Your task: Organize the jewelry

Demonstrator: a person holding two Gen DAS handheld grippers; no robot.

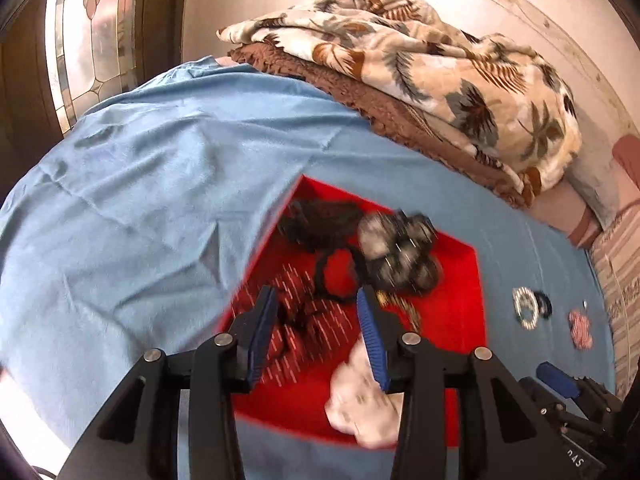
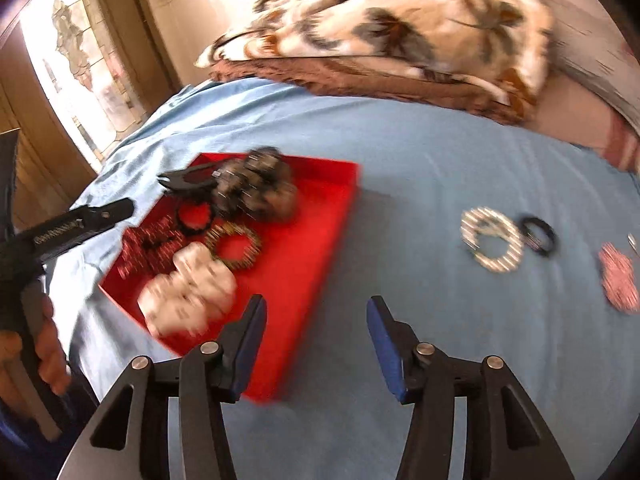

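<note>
- Right gripper (image 2: pixel 318 344): jaws apart, empty, above the blue sheet (image 2: pixel 440 160) beside the red tray (image 2: pixel 320 248).
- Left gripper (image 1: pixel 316 336): jaws partly open, empty, over the tray.
- Next step, judged: approach the silver ring (image 2: pixel 492 238) from above and close across its rim.
- Tray holds a white piece (image 2: pixel 188 296), a gold ring (image 2: pixel 236 246) and dark pieces (image 2: pixel 256 188).
- Loose on sheet: silver ring, black band (image 2: pixel 540 236), pink piece (image 2: pixel 620 280).

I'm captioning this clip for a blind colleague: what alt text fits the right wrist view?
The open right gripper hovers empty over a blue sheet, beside a red tray piled with bracelets and scrunchies. A beaded bracelet, a black hair tie and a pink beaded piece lie loose to its right.
</note>
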